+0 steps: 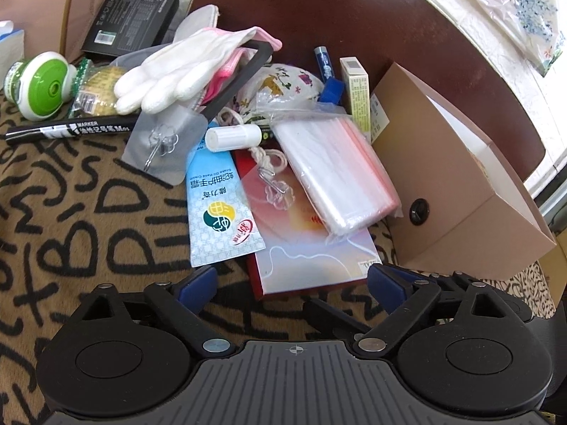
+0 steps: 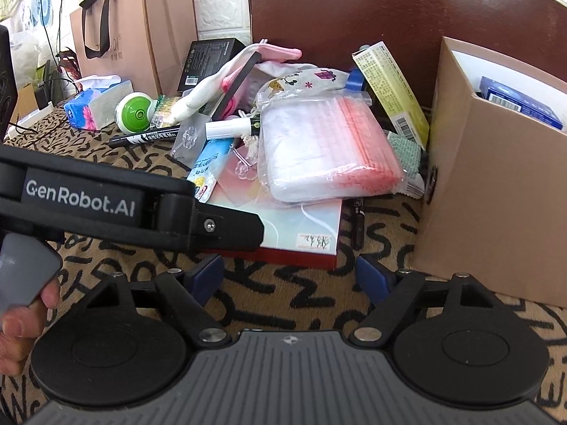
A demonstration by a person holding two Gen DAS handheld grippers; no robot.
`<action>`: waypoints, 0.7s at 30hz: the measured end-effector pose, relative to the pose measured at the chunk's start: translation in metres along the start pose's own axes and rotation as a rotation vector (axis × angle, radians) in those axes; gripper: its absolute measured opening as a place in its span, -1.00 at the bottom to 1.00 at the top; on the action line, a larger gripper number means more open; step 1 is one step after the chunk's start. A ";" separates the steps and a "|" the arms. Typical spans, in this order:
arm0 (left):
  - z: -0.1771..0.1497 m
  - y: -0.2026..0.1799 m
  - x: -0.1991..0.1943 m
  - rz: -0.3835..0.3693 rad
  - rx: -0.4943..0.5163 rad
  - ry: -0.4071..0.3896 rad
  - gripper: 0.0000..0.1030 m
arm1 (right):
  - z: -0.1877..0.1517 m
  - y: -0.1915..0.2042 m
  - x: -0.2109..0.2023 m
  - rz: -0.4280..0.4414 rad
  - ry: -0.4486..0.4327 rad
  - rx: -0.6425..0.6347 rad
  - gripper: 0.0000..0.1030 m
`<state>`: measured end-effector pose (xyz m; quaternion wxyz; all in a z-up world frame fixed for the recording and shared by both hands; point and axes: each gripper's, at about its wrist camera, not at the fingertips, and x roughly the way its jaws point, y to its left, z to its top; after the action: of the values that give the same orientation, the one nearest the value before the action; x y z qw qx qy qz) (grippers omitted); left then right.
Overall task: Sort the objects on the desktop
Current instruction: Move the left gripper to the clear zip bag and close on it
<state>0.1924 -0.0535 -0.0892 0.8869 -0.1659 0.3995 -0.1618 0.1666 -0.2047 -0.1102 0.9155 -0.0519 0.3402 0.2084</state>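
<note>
A heap of small items lies on a brown lettered cloth. Among them are a red-edged book, a light blue hand cream tube, a pack of clear zip bags, white gloves, a black marker and a white stick tube. My left gripper is open, its blue pads either side of the book's near edge without pressing it. My right gripper is open over bare cloth, just short of the book. The left tool's black arm crosses the right wrist view above the book's left corner.
An open tan box stands right of the heap, with a blue carton inside. A green-and-white round container, a floral pouch, a yellow carton, a tissue pack and a paper bag sit further back. A dark brown board is behind.
</note>
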 end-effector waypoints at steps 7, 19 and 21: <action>0.003 -0.003 0.004 0.006 0.009 0.008 0.43 | 0.003 0.000 0.004 0.026 -0.007 -0.011 0.44; -0.015 -0.007 -0.020 0.039 0.027 0.032 0.28 | -0.003 0.007 -0.015 0.034 0.015 -0.010 0.33; -0.022 -0.010 -0.028 0.039 0.039 0.034 0.28 | -0.007 0.011 -0.022 0.039 0.021 -0.016 0.33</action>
<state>0.1563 -0.0546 -0.0808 0.8861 -0.1379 0.4145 -0.1551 0.1422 -0.2041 -0.1010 0.9073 -0.0549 0.3488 0.2282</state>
